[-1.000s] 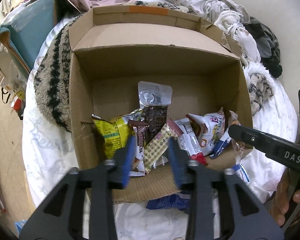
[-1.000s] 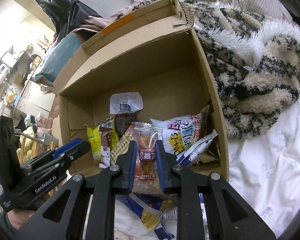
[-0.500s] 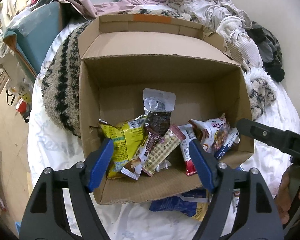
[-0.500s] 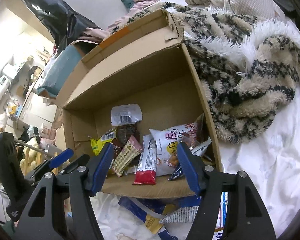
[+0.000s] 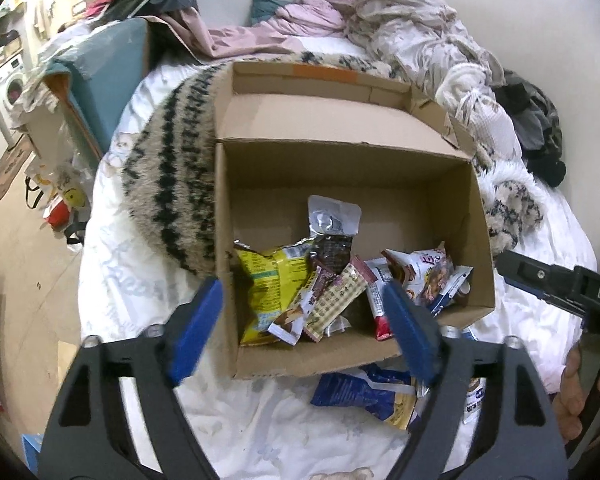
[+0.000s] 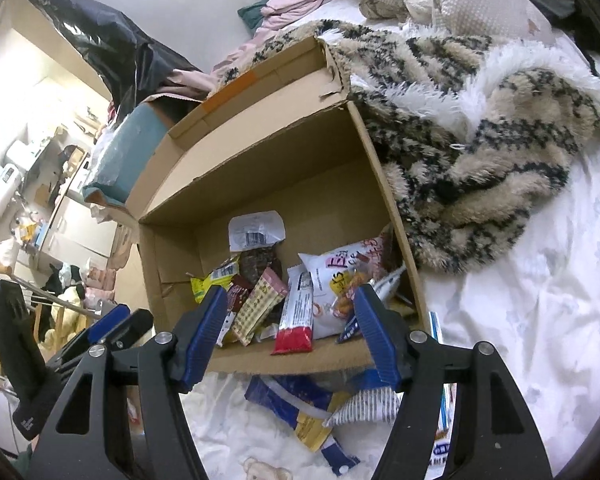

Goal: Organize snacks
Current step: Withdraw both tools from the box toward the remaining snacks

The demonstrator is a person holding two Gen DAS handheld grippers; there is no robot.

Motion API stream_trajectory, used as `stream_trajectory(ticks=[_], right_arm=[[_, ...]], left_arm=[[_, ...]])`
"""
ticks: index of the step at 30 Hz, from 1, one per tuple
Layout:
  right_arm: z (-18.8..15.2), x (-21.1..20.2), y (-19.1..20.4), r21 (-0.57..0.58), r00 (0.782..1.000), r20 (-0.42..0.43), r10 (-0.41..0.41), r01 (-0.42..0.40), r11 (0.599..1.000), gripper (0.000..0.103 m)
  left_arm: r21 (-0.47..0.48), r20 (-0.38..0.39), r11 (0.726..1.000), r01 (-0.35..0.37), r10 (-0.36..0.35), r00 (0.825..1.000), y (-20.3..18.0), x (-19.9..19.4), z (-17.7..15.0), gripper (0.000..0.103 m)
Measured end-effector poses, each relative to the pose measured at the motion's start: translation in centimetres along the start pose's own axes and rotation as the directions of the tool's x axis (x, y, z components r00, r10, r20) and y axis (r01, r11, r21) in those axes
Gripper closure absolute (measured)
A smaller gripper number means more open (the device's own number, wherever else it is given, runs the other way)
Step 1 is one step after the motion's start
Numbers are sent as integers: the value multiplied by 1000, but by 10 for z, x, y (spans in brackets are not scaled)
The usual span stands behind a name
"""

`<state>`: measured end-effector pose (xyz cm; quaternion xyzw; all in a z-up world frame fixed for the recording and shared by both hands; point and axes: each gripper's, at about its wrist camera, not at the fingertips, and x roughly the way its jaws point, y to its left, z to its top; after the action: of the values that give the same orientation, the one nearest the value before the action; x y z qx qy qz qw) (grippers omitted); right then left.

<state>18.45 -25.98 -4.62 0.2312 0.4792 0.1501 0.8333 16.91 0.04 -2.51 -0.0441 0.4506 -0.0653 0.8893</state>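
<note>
An open cardboard box (image 5: 452,200) (image 6: 384,184) lies on the bed and holds several snack packets: a yellow bag (image 5: 272,284), a checked bar (image 5: 336,300) (image 6: 258,308), a red-ended bar (image 6: 298,312), a white puff bag (image 6: 340,276) and a clear-topped dark pouch (image 5: 332,232). My left gripper (image 5: 304,328) is open and empty just in front of the box. My right gripper (image 6: 290,332) is open and empty at the box's front edge. Blue and yellow packets (image 5: 376,396) (image 6: 300,412) lie on the sheet before the box.
A striped fuzzy blanket (image 5: 172,184) (image 6: 480,128) lies behind and beside the box. Crumpled clothes (image 5: 400,28) pile at the bed's far end. The bed's left edge drops to the floor (image 5: 20,248). A teal box (image 5: 100,68) stands at left.
My right gripper opened and let go of the clear snack packet, which now lies in the box. My left gripper opened wide. Both pulled back from the box.
</note>
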Motion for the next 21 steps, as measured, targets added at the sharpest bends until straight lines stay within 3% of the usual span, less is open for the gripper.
stream_trajectory(ticks=[2,17,21], right_arm=[[-4,-7,0,-1,1000,6,-3,3,1000,34],[-53,-27,-6,30,999,-33,-23,24,999,34],[-68,-17,-11,16,990,-97,-104,106,994,34]], left_arm=[[-13,8,1000,4,-4,1000,3,-7,-5,7],[-49,-51,998,-50,48,998,9,-28,-53,7],[-75,-89,995,-65,59,994,13,-27,-64,7]])
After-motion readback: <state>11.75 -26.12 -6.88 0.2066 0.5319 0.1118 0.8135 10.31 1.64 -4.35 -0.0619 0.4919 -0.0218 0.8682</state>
